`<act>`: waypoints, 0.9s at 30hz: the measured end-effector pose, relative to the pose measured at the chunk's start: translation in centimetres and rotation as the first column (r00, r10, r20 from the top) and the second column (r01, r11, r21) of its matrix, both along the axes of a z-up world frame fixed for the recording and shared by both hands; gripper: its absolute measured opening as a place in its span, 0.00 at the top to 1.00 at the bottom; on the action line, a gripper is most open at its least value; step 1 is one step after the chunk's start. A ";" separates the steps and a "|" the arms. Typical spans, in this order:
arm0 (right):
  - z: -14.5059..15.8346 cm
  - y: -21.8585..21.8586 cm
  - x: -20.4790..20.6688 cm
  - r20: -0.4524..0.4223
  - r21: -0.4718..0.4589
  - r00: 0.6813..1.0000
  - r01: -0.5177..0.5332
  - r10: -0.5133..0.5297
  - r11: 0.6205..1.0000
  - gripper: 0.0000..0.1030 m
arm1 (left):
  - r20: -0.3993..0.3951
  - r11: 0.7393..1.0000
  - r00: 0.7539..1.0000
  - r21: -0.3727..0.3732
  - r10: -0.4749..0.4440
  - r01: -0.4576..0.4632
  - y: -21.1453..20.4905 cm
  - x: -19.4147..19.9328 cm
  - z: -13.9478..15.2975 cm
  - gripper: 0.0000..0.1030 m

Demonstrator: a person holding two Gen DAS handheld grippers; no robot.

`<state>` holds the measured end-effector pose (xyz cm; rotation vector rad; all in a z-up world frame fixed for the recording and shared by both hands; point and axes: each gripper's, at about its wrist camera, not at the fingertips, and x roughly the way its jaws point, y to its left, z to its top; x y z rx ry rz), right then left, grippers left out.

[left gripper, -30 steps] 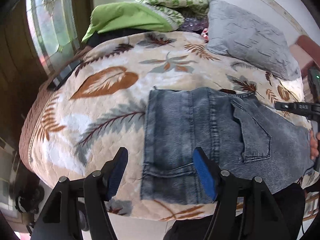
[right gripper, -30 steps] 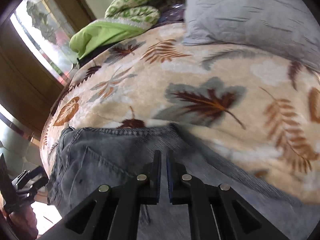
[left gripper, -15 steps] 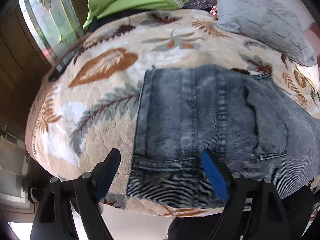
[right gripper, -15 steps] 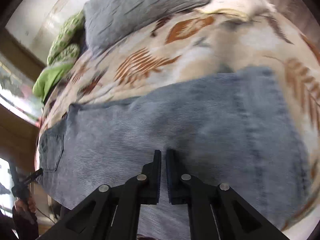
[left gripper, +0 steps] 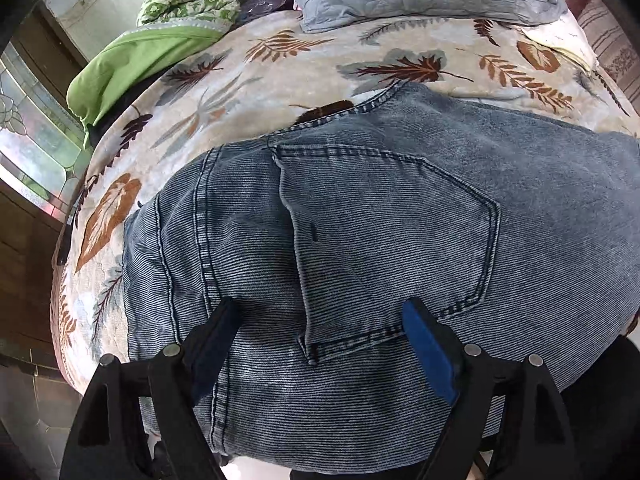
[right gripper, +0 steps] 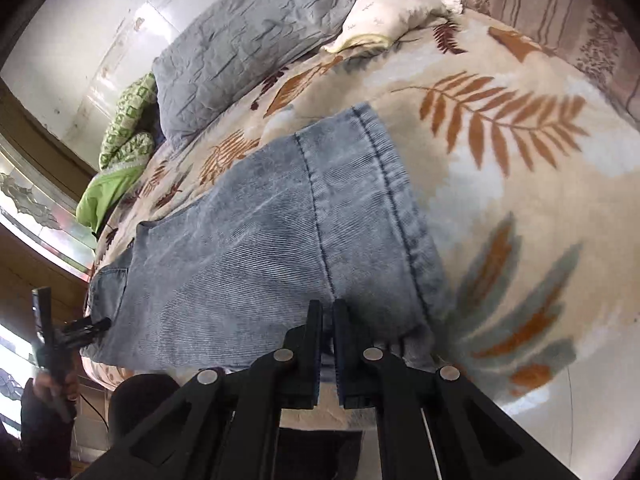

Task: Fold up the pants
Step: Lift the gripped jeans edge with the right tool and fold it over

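Faded blue denim pants (left gripper: 400, 240) are laid flat along the near edge of the leaf-patterned beige bedspread (left gripper: 280, 68), back pocket up. The left gripper (left gripper: 320, 328) is held released, its jaws just widened, over the pocket. The right gripper (right gripper: 327, 320) is clenched empty above the hem end.
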<state>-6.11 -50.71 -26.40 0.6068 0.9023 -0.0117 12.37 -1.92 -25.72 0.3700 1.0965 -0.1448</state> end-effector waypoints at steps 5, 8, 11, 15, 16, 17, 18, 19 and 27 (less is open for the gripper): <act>0.9 -3.3 -3.4 0.097 0.192 0.991 0.071 -0.091 0.979 0.93 | 0.014 0.994 0.998 -0.097 -0.054 0.055 -2.3 -0.9 3.2 0.19; 0.6 -4.3 -5.2 0.131 0.316 0.979 0.111 -0.159 0.942 0.89 | 0.027 0.981 0.990 -0.132 -0.140 0.142 -5.6 -1.8 4.4 0.18; -0.1 -4.4 -5.9 0.149 0.415 0.973 0.102 -0.178 0.904 0.74 | 0.005 0.963 0.977 -0.169 -0.211 0.209 -9.3 -2.4 4.7 0.18; -1.0 -4.0 -7.0 0.177 0.507 0.953 0.127 -0.247 0.853 0.23 | -0.008 0.939 0.957 -0.194 -0.291 0.284 -14.7 -3.5 4.9 0.18; -1.4 -3.9 -7.0 0.184 0.540 0.950 0.115 -0.251 0.834 0.23 | -0.007 0.931 0.949 -0.196 -0.314 0.306 -16.1 -3.7 4.8 0.18; -1.9 -3.9 -6.9 0.182 0.576 0.949 0.108 -0.256 0.811 0.23 | -0.007 0.926 0.944 -0.195 -0.330 0.322 -17.3 -3.5 4.6 0.18; -2.2 -3.9 -6.9 0.174 0.589 0.949 0.115 -0.264 0.800 0.23 | -0.010 0.922 0.939 -0.195 -0.342 0.334 -18.4 -3.5 4.4 0.18; -2.6 -3.7 -6.7 0.161 0.592 0.949 0.129 -0.273 0.796 0.23 | -0.019 0.917 0.935 -0.201 -0.355 0.344 -19.6 -3.5 4.1 0.18; -5.0 -2.7 -6.5 0.117 0.624 0.957 0.138 -0.266 0.769 0.23 | -0.083 0.914 0.925 -0.210 -0.372 0.348 -25.7 -2.9 1.3 0.18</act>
